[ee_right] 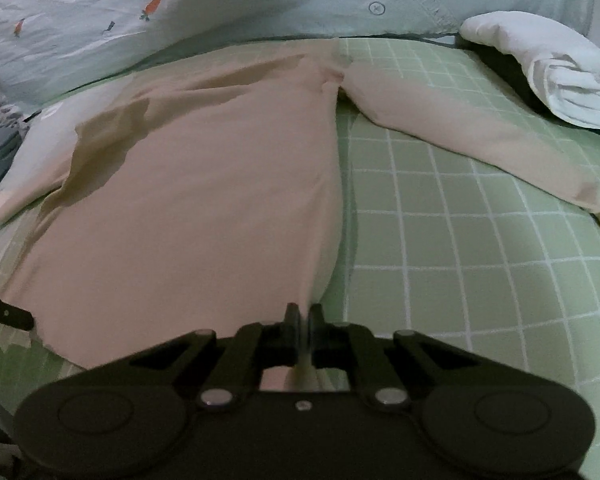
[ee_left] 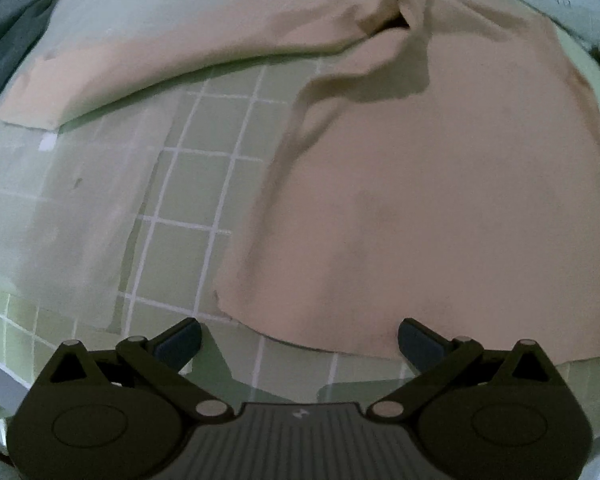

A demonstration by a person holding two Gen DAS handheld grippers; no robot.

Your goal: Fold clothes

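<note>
while right gripper (ee_right: 304, 316) pinches beige shirt (ee_right: 188, 200) hem, left gripper (ee_left: 300, 338) spread; collar blurred

- Left tongs (ee_left: 299, 340) spread wide, hovering at the beige top's (ee_left: 440, 200) hem.
- Top lies on the green checked bed (ee_left: 204, 184), one sleeve (ee_left: 112, 68) stretched out.

Shirt (ee_right: 188, 208) flat on bedsheet (ee_right: 460, 240)
</note>
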